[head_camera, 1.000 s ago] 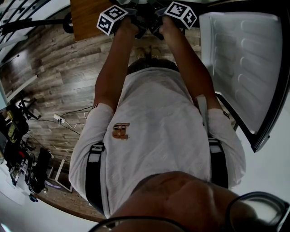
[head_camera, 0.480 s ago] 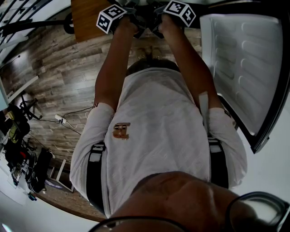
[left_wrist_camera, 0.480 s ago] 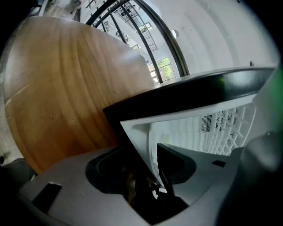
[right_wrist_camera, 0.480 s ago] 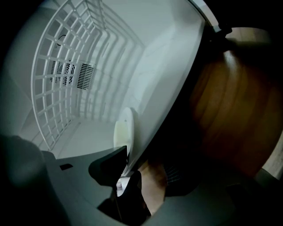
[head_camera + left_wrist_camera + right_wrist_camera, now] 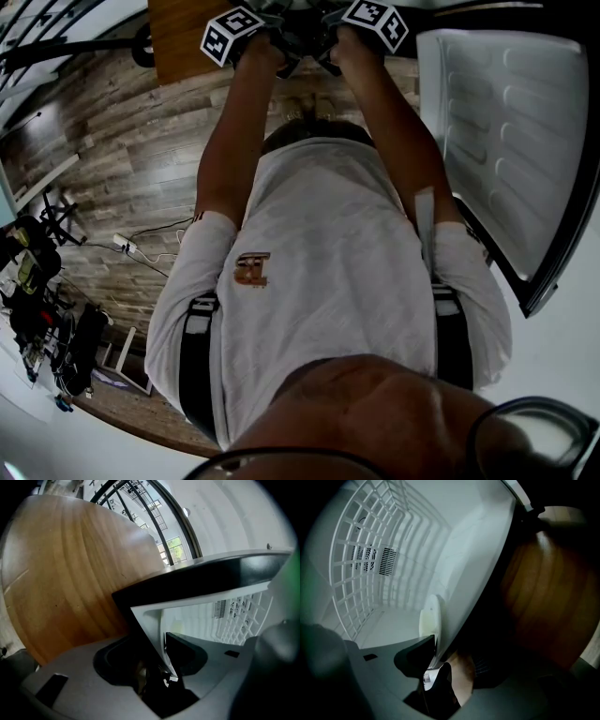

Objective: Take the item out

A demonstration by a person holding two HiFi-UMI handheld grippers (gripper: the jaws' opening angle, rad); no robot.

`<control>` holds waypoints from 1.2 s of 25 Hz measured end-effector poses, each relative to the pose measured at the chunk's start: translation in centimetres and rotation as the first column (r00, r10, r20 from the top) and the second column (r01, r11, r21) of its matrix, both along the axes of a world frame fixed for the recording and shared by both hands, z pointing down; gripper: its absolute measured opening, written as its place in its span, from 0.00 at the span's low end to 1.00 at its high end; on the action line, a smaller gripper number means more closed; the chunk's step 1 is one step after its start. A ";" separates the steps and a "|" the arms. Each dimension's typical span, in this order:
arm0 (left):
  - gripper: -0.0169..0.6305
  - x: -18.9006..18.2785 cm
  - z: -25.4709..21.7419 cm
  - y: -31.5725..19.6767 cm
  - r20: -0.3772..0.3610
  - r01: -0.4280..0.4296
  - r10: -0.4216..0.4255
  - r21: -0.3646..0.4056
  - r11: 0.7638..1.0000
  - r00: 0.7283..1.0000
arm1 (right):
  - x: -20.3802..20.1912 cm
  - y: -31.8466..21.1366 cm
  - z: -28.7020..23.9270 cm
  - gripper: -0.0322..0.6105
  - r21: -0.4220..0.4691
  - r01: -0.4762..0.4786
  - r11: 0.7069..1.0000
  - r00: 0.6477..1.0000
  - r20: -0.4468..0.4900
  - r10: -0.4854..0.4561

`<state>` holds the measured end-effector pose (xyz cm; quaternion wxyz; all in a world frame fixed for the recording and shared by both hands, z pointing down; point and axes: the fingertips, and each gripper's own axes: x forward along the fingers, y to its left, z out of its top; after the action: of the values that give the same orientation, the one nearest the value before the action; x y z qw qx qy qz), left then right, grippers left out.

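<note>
Clamping the white wall (image 5: pixel 149 625) on each side, left gripper (image 5: pixel 161 670) and right gripper (image 5: pixel 433 665) jaws both clenched. Risk: an uneven pull likely skews it, then it jams or slips.

Home-like room — plank floor (image 5: pixel 141 159), fridge (image 5: pixel 384 625).

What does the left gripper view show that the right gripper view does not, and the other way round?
Only the left gripper view: a bright window in the room beyond the wooden panel, and a black top edge above the white opening.
Only the right gripper view: a pale round disc against the white wall, close to the jaws.
Both: the white grid with vent slots at the back, wood outside, and a white wall edge standing between the jaws of the left gripper or the right gripper.
</note>
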<state>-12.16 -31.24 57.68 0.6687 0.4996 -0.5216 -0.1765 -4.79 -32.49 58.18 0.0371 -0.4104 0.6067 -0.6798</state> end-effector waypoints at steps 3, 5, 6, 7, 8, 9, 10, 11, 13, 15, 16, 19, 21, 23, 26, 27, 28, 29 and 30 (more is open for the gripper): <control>0.37 0.0 -0.1 0.0 -0.001 -0.003 0.003 0.004 1.000 1.000 | 0.0 0.0 -0.2 0.41 0.005 -0.005 1.000 1.000 0.002 0.004; 0.37 0.0 -0.1 0.0 0.002 -0.005 0.005 0.004 1.000 1.000 | 0.0 0.0 -0.2 0.41 0.004 -0.010 1.000 1.000 0.011 0.010; 0.37 0.0 -0.1 -0.1 0.003 -0.006 0.006 0.004 1.000 1.000 | 0.0 0.0 -0.1 0.41 0.003 -0.013 1.000 1.000 0.015 0.013; 0.37 0.0 -0.1 -0.1 0.005 -0.007 0.007 0.005 1.000 1.000 | 0.1 -0.1 -0.1 0.41 0.002 -0.015 1.000 1.000 0.018 0.015; 0.37 0.0 0.0 -0.1 0.008 -0.008 0.008 0.006 1.000 1.000 | 0.1 -0.1 0.1 0.41 0.002 -0.018 1.000 1.000 0.021 0.018; 0.36 0.1 0.2 -0.1 0.010 -0.010 0.010 0.007 1.000 1.000 | 0.2 -0.2 0.2 0.41 0.003 -0.021 1.000 1.000 0.023 0.021; 0.36 0.1 0.3 -0.1 0.011 -0.013 0.013 0.008 1.000 1.000 | 0.3 -0.4 0.4 0.41 0.007 -0.026 1.000 0.999 0.026 0.026; 0.35 0.1 0.5 -0.1 0.011 -0.017 0.017 0.009 1.000 1.000 | 0.3 -0.5 0.5 0.41 0.012 -0.033 0.999 0.999 0.031 0.032; 0.35 0.2 0.5 0.0 0.010 -0.024 0.024 0.011 1.000 1.000 | 0.4 -0.7 0.5 0.41 0.018 -0.041 0.999 0.999 0.037 0.040; 0.34 0.2 0.5 0.1 0.011 -0.029 0.029 0.012 1.000 1.000 | 0.4 -0.6 0.3 0.38 0.016 -0.044 0.999 0.998 0.039 0.044; 0.32 0.2 0.5 0.1 0.012 -0.029 0.029 0.012 0.999 0.999 | 0.4 -0.6 0.4 0.37 0.015 -0.046 0.999 0.998 0.040 0.045; 0.29 0.1 1.1 0.0 0.019 -0.029 0.028 0.016 0.999 0.999 | 0.4 -0.7 0.9 0.32 0.016 -0.046 0.999 0.998 0.045 0.045; 0.27 -0.1 1.2 -0.2 0.022 -0.028 0.028 0.024 0.999 0.999 | 0.3 -0.8 1.1 0.31 0.022 -0.045 0.999 0.998 0.054 0.044; 0.24 -0.1 0.8 -0.2 0.020 -0.028 0.028 0.035 0.999 0.999 | 0.2 -0.8 0.7 0.29 0.028 -0.046 0.999 0.997 0.065 0.045; 0.20 0.3 -0.5 -0.3 0.018 -0.031 0.031 0.050 0.998 0.999 | 0.3 -0.9 -0.6 0.25 0.042 -0.052 0.998 0.996 0.079 0.048; 0.19 0.4 -0.7 -0.3 0.017 -0.033 0.032 0.056 0.998 0.999 | 0.4 -1.0 -0.9 0.24 0.050 -0.053 0.997 0.995 0.083 0.049; 0.18 0.4 -0.8 -0.3 0.017 -0.034 0.033 0.063 0.997 0.999 | 0.3 -1.0 -1.0 0.22 0.057 -0.053 0.997 0.995 0.088 0.048; 0.17 0.4 -0.8 -0.4 0.016 -0.036 0.035 0.070 0.997 0.999 | 0.2 -1.0 -1.1 0.21 0.064 -0.053 0.997 0.995 0.093 0.046; 0.15 0.4 -0.8 -0.4 0.014 -0.038 0.037 0.079 0.996 0.999 | 0.1 -1.0 -1.2 0.19 0.072 -0.051 0.996 0.994 0.097 0.044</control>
<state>-11.78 -31.61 56.85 0.6484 0.5365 -0.5089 -0.1811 -4.65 -33.48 57.01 0.0975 -0.3903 0.6191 -0.6745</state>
